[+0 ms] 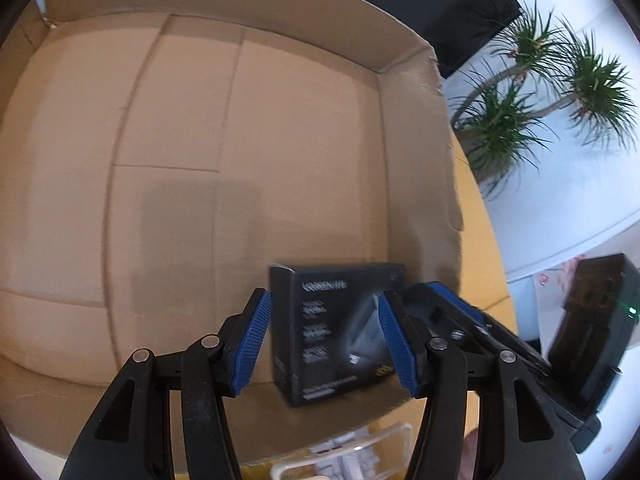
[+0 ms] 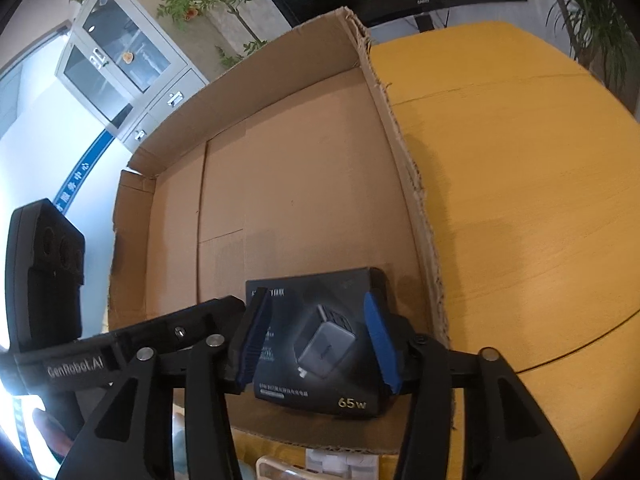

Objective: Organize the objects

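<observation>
A black charger box sits in the big cardboard box.

The black charger box [image 2: 320, 344] lies flat in the near right corner of the cardboard box [image 2: 304, 184] on the yellow counter [image 2: 520, 200]. The right gripper [image 2: 318, 346] is around it, blue pads at its sides, jaws loose. The left gripper [image 1: 326, 340] hangs open over it.

The small print on the black charger box [image 1: 334, 336] is blurred; a clear tray [image 1: 344, 456] is cut off below.
</observation>
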`<state>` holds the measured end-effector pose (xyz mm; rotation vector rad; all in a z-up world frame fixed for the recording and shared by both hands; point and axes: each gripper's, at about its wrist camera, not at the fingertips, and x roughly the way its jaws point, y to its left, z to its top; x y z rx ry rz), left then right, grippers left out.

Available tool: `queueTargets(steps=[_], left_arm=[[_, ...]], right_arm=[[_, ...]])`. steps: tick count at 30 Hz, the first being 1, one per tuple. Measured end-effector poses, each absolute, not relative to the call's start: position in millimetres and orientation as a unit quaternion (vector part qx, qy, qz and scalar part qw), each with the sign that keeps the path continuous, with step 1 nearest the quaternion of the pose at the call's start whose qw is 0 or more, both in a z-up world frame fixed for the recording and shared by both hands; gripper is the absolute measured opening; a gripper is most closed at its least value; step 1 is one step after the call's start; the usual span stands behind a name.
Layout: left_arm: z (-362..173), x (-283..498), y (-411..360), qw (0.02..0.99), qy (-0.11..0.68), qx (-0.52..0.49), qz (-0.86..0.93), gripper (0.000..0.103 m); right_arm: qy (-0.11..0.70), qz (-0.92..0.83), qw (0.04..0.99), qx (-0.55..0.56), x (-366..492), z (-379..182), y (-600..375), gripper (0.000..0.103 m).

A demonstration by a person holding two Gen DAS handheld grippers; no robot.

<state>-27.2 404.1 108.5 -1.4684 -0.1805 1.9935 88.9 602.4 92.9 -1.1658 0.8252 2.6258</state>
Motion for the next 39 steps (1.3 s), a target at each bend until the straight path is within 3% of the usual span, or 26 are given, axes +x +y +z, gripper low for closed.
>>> queueTargets(steps=[3,7,10,12,18,26,34,39], left_arm=[[110.3,-26.1,400.6,0.321,-0.063,-0.556,0.764,0.056],[128.2,-11.0,398.2,0.315,-0.036,-0.531,0.786,0.064],[147.1,6.0,389.8,0.313,-0.018,-0.504,0.805,0.067],[158.2,16.4,383.3,0.317,-0.013,-0.494,0.81,0.078],[178.7,61.1,352.9,0.363,0.004,-0.483,0.797,0.085],[170.6,114.2,328.3,0.383,0.002,-0.51,0.77,0.086],[133.5,123.7,329.6,0.377,-0.012,-0.564,0.735,0.086],[115.1,125.3,338.2,0.364,-0.008,-0.586,0.724,0.086]], right_arm=[[0.267,0.886,0.068,-0.374,94.0,102.0,601.1,0.068],[0.24,0.899,0.077,-0.358,103.8,120.5,595.3,0.078],[0.228,0.905,0.074,-0.35,112.3,135.7,592.8,0.078],[0.216,0.911,0.075,-0.342,121.5,148.0,591.6,0.079],[0.179,0.929,0.083,-0.315,145.8,183.2,582.0,0.079],[0.144,0.947,0.052,-0.283,175.9,216.9,558.9,0.081],[0.146,0.925,0.014,-0.35,202.8,169.9,558.0,0.084],[0.223,0.906,-0.031,-0.358,229.2,122.4,591.3,0.084]])
